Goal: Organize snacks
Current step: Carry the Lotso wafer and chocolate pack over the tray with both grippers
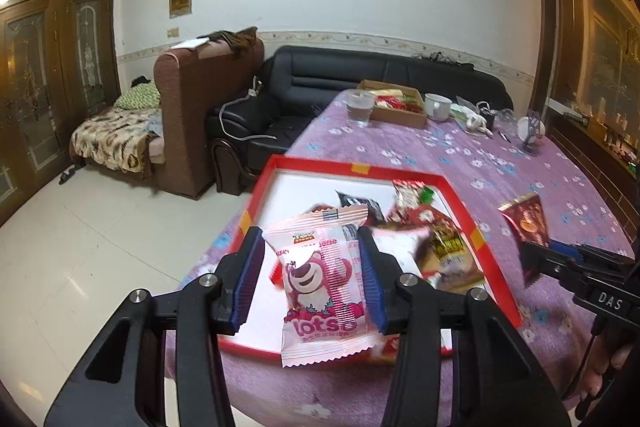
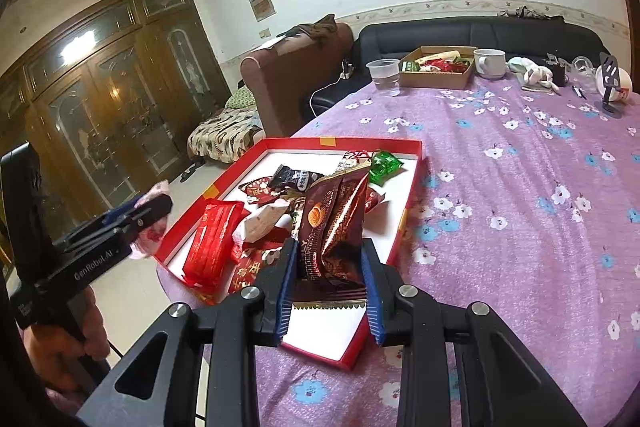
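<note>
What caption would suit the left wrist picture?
Left gripper holds a pink snack packet above the red tray on a flowered purple tablecloth.

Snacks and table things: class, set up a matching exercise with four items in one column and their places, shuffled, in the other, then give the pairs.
Items
1. pink bear packet
2. brown packet
3. green candy
4. clear cup

Places
A. lying in the red tray
B. held by the right gripper
C. beside the cardboard box
D. held by the left gripper

Pairs: 1-D, 2-B, 3-A, 4-C
</note>
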The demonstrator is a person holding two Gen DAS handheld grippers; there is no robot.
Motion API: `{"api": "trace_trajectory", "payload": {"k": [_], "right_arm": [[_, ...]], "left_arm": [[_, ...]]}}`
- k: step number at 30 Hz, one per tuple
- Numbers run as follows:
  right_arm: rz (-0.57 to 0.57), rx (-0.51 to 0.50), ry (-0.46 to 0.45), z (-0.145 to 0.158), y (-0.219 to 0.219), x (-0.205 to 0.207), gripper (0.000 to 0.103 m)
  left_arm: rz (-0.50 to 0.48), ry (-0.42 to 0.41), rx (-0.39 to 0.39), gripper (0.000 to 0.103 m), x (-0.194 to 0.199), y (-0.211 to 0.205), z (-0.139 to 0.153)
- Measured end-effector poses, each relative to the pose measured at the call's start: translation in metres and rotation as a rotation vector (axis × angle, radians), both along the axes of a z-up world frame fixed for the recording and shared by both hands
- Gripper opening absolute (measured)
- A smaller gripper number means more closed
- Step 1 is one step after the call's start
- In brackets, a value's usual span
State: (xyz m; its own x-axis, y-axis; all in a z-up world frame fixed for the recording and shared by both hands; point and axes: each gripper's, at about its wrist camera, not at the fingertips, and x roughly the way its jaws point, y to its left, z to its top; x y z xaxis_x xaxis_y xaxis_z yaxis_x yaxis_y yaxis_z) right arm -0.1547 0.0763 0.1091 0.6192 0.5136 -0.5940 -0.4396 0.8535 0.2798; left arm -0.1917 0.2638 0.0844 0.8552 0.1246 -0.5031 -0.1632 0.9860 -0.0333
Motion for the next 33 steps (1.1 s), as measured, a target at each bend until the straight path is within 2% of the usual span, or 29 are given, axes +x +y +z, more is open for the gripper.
{"api": "trace_trajectory", "payload": {"k": [4, 7, 11, 15, 19, 23, 27, 30, 33], "right_arm": [[-0.027, 0.000, -0.022, 0.008, -0.010, 0.003, 0.030], [-0.061, 0.003, -0.047, 0.018, -0.024, 0.007, 0.030], [-0.117, 0.014, -0.087, 0.038, -0.046, 0.012, 0.031], [-0.170, 0.036, -0.161, 0.070, -0.069, 0.013, 0.031], [-0.211, 0.086, -0.230, 0.104, -0.093, 0.008, 0.031], [-0.236, 0.113, -0.296, 0.138, -0.108, 0.001, 0.031], [-0.234, 0.148, -0.347, 0.169, -0.114, -0.011, 0.031], [-0.227, 0.144, -0.392, 0.187, -0.110, -0.026, 0.031], [-0.206, 0.150, -0.412, 0.199, -0.107, -0.039, 0.031]], "left_arm": [[0.042, -0.043, 0.029, 0.044, -0.001, 0.015, 0.016], [0.070, -0.089, 0.087, 0.044, -0.003, 0.024, 0.035], [0.103, -0.171, 0.218, 0.044, -0.010, 0.039, 0.079], [0.181, -0.271, 0.370, 0.045, -0.033, 0.061, 0.134], [0.266, -0.353, 0.477, 0.045, -0.058, 0.078, 0.176], [0.306, -0.409, 0.566, 0.045, -0.080, 0.089, 0.210], [0.336, -0.432, 0.676, 0.045, -0.083, 0.086, 0.227], [0.316, -0.435, 0.701, 0.045, -0.076, 0.080, 0.234], [0.254, -0.437, 0.707, 0.045, -0.066, 0.064, 0.233]]}}
